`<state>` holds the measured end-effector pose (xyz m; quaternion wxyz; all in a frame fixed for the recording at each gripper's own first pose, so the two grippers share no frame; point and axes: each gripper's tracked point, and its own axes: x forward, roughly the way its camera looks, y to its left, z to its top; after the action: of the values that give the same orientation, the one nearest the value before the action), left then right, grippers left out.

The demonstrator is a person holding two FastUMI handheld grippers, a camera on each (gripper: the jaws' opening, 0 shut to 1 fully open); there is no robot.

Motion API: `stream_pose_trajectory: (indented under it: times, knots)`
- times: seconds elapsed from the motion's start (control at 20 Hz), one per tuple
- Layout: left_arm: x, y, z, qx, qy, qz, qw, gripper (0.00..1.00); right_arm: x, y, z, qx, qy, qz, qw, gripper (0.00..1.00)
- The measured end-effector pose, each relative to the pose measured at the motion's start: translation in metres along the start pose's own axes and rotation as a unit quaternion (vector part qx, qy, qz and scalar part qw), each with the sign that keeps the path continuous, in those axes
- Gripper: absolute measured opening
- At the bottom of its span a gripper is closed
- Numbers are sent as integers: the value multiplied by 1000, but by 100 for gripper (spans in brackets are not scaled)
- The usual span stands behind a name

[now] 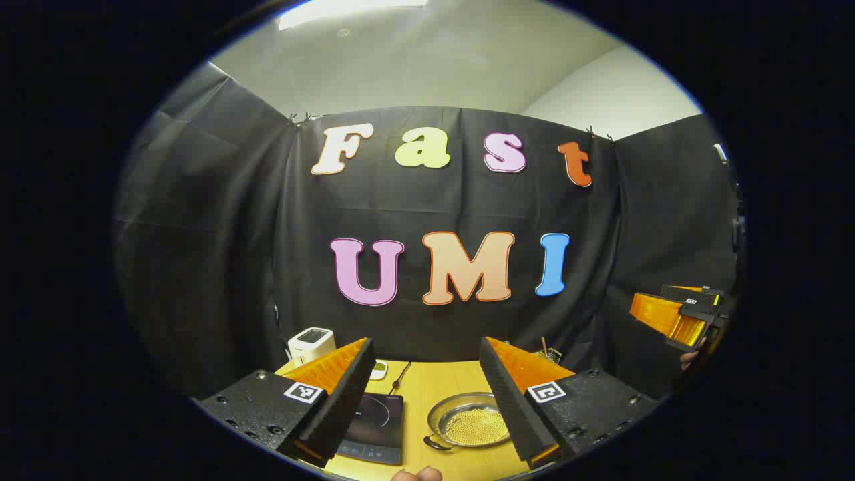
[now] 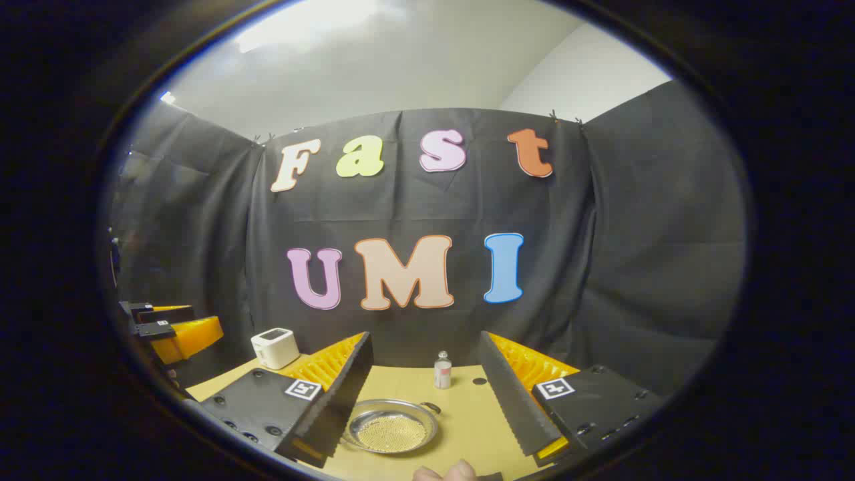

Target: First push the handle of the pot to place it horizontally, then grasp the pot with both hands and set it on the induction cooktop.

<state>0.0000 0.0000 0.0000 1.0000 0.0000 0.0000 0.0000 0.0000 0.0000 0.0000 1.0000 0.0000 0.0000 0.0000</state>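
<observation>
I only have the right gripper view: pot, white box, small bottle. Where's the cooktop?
Observer: In the left gripper view the cooktop lies flat just left of the pot.
Operator: Anything on it?
Observer: Nothing on the part I can see; a finger hides its left corner.
Operator: Is it wired?
Observer: A cable runs off from its far edge.
Operator: Left claw?
Observer: The left claw is open, above both.

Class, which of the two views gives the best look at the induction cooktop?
The left gripper view: the induction cooktop lies on the table left of the pot, partly behind a finger. In the right gripper view I cannot make it out.
</observation>
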Motion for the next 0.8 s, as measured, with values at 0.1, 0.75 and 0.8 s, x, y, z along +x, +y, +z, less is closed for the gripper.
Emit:
stream_pose_trajectory:
  times: [0.1,0.75,0.8]
  knots:
    - [-2,1,-1,7,1,5,1000,95,1,-1,-1,0,0,2,1000,99]
    - [-1,21,1,14,4,15,1000,92,11,20,-3,1,2,22,1000,99]
    - [-1,22,-1,13,5,15,1000,92,12,21,-4,-3,2,22,1000,99]
